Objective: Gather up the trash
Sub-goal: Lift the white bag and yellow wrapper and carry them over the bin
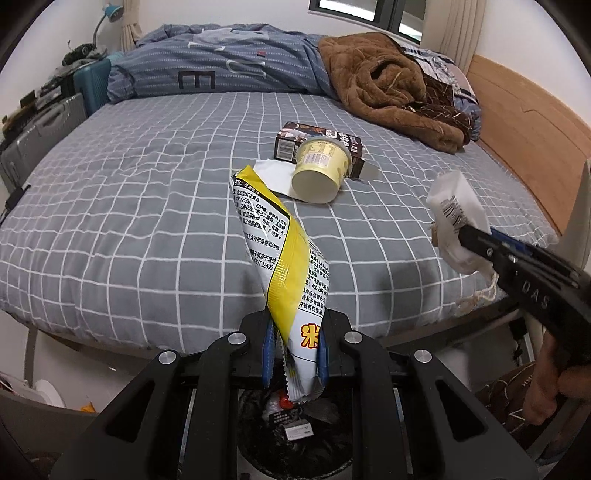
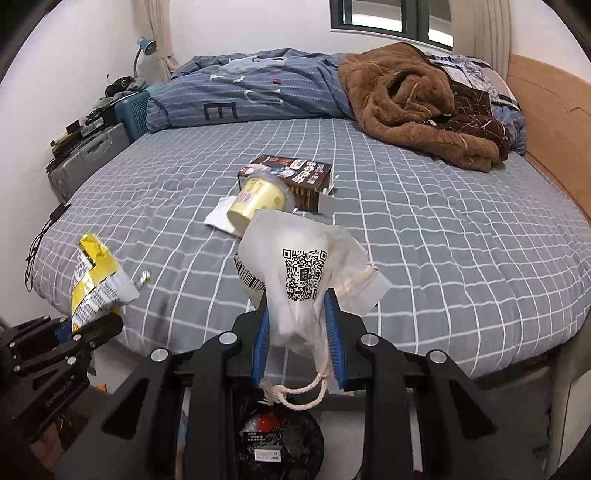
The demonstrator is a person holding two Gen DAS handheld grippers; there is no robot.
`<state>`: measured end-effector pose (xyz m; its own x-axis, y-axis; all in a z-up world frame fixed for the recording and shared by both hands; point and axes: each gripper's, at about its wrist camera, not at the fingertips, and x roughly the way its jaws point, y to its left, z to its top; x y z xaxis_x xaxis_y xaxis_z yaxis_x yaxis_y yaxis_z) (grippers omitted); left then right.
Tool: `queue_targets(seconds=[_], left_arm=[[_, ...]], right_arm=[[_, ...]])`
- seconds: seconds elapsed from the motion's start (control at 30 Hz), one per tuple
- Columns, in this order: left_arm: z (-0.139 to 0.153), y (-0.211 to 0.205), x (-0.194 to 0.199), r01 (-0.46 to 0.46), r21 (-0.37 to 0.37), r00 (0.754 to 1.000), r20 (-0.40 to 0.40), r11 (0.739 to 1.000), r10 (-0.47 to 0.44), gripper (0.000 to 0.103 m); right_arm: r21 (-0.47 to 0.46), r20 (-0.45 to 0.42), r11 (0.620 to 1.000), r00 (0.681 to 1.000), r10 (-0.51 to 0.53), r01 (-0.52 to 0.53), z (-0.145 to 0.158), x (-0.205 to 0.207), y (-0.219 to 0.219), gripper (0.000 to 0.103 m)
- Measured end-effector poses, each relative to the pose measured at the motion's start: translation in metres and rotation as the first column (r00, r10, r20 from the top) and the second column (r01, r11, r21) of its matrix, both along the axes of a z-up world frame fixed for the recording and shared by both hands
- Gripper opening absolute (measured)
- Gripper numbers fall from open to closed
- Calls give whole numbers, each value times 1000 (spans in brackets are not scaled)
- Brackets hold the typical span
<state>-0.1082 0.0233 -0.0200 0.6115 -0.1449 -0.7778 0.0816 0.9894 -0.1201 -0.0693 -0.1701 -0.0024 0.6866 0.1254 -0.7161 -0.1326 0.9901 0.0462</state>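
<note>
A wide bed [image 1: 147, 206] covered in a grey sheet with a white grid is filling most of both wrist views. A blue striped duvet [image 1: 221, 70] is lying bunched along the far edge, and a brown fleece blanket [image 1: 388, 88] is sitting heaped at the far right beside a wooden headboard [image 1: 524, 122]. Suitcases [image 1: 48, 129] are standing against the white wall on the left, and a dark-framed window [image 2: 391, 18] is showing at the far wall.

Near the middle of the bed, trash is waiting to be collected: a dark cardboard box [image 1: 325, 142] is lying on its side, a pale yellow cup [image 1: 321, 173] is tipped over against it, and a white paper sheet [image 1: 273, 175] is lying partly under the cup.

The left gripper [image 1: 293, 350] is pinching the lower end of a yellow and white snack bag [image 1: 284, 266] between its blue-padded fingers, so the bag is standing up and leaning away. The right gripper [image 2: 297, 332] is holding its fingers clamped on a frosted plastic bag [image 2: 299, 280] printed with a QR code; a knotted cord [image 2: 295, 395] is dangling from it.

Both pieces are being held off the bed at its near edge, apparently so they can be dropped into the black-lined trash bin [image 1: 295, 435], which is sitting on the floor directly below the grippers and is already holding some wrappers. A hand [image 1: 550, 387] is gripping the right tool's handle at the lower right.
</note>
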Motion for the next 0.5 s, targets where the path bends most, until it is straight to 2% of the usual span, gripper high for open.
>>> queue_targets(seconds=[0.2,0.5], left_arm=[[2,-3,-17,0,12,1000,3,1000,0,17],[-9,2,-48,-12,-19,999,-30,1000,11,17]], right_arm=[[9,-13,1000,1000,5,-4,-3,-23,3,26],[21,-28,1000,999,22,-22,-6,-53,6,26]])
